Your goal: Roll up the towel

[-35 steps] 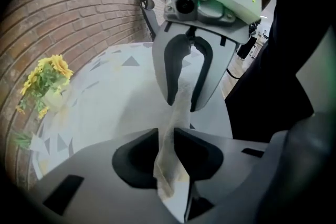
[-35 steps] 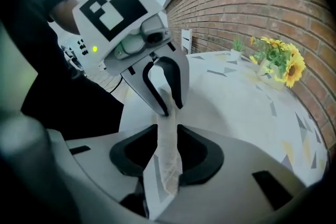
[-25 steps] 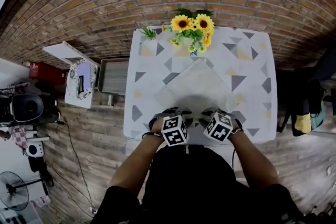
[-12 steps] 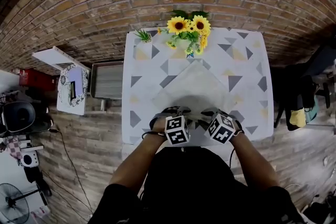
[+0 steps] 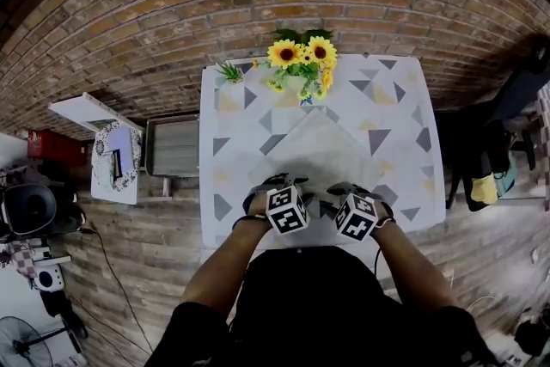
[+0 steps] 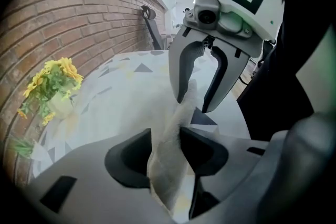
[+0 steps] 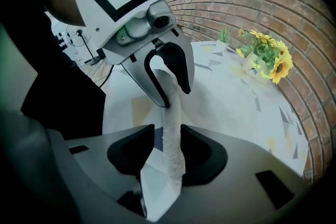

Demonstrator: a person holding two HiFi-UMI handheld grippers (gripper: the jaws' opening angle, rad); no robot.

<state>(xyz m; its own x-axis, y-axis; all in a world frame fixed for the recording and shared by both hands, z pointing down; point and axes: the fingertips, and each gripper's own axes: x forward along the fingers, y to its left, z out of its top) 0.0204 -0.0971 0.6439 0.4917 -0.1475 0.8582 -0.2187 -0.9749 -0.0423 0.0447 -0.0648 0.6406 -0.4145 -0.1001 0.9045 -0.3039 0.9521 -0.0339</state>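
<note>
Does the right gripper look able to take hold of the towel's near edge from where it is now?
Probably yes. A fold of the towel stands between the jaws of the right gripper, which have just been opening and do not seem to press on it. Nothing else is in the way.

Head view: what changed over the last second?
Both pairs of jaws have just been opening: the left gripper and right gripper are loosening on the towel's near edge, which still stands between each pair. Neither gripper visibly travelled. The towel's spread part, table and sunflowers are unchanged.
</note>
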